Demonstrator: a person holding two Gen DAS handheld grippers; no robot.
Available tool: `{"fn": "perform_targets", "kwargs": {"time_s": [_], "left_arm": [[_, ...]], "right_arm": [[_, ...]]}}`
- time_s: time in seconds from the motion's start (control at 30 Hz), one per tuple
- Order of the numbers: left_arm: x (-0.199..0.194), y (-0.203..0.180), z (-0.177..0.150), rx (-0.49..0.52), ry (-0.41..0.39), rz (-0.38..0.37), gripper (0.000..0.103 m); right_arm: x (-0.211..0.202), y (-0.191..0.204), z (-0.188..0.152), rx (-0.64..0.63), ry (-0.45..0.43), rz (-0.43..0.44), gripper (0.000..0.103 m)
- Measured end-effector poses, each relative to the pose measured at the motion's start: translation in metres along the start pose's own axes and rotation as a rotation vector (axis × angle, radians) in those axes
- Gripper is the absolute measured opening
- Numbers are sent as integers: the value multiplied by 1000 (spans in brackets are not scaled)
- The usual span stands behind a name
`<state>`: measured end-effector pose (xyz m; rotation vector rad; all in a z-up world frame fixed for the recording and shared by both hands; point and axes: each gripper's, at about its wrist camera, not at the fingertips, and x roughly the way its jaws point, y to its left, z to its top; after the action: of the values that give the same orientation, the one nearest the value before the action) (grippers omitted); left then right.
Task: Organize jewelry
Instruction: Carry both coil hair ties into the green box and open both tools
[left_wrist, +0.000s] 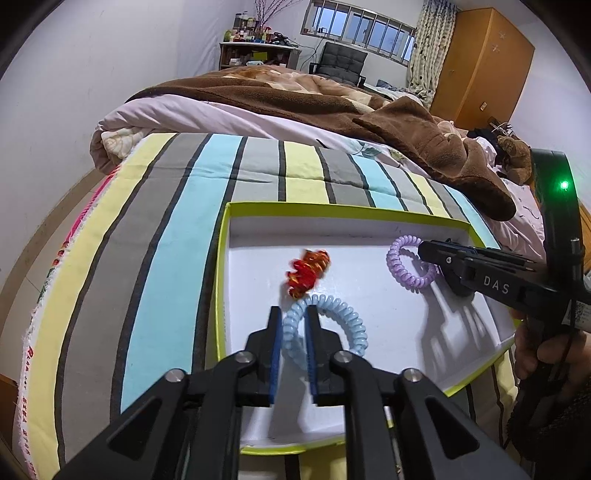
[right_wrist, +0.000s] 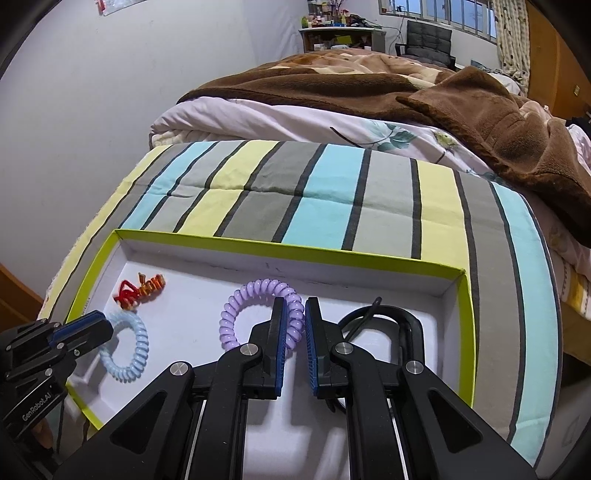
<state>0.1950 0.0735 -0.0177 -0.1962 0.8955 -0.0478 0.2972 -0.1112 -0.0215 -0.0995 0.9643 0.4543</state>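
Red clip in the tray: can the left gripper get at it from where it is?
Probably yes. The red clip lies open just beyond the left gripper, nothing covering it. But the blue coil sits between its jaws and would have to be left behind first; the right gripper is off at the purple coil.

The box's (right_wrist: 466, 332) low rim fences the hair ties; the striped bedspread (right_wrist: 332, 177) beyond lies open until the heaped brown blanket (right_wrist: 480, 107).
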Motion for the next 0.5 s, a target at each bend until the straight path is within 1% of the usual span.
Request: {"fn": "perform_targets", "kwargs": {"time_s": [0.03,0.1,0.23,0.3,0.33,0.5], "left_arm": [[-1,-1,0,1,0,0,16],[-2,-2,-1,11,-6,6,21],[-2,-1,0,0,-8,-4,24],[-4,-2,1,4,-13,1,28],[-5,-1,1,1,-14,-3,29],[-10,-4,0,8,-19,-10,31]], "right_arm": [[0,1,0,1,2,-2,10],[1,1,0,-2,3,1,10],[1,0,0,8,2,-5,12],[-1,-1,0,14,-3,2,17],[-2,-1,0,14,-6,2,18],[-8,-2,-3,17,-16,6,19]]}}
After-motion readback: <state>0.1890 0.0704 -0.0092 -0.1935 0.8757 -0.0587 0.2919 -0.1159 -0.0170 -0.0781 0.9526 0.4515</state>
